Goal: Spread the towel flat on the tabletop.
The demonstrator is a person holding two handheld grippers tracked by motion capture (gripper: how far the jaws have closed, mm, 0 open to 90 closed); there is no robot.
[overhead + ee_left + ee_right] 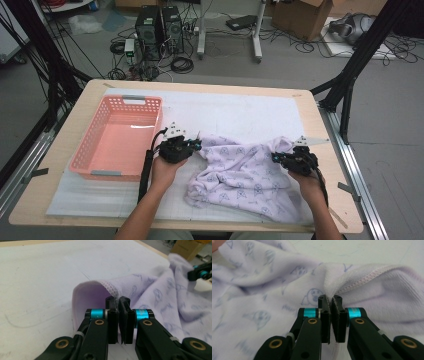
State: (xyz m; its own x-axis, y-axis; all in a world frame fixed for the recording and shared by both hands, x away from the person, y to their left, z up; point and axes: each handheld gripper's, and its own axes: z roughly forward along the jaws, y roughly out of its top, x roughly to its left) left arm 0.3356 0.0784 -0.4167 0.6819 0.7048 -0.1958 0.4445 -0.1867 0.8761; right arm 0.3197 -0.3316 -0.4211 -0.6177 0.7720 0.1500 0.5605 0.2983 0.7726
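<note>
**Both grippers pinch the cloth**

On my left, a pink basket [116,137] sits on the white-covered surface [240,110]. My left hand-held gripper [196,145] clamps the lilac cloth [245,175]'s hem; my right hand-held gripper [276,158] grips its far edge. Computer towers [160,30] and cables lie on the floor behind.

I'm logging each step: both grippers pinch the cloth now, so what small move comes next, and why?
Probably lift and spread both hands apart. The left gripper and right gripper each clamp a stitched edge of the cloth, which lies crumpled between them.
</note>
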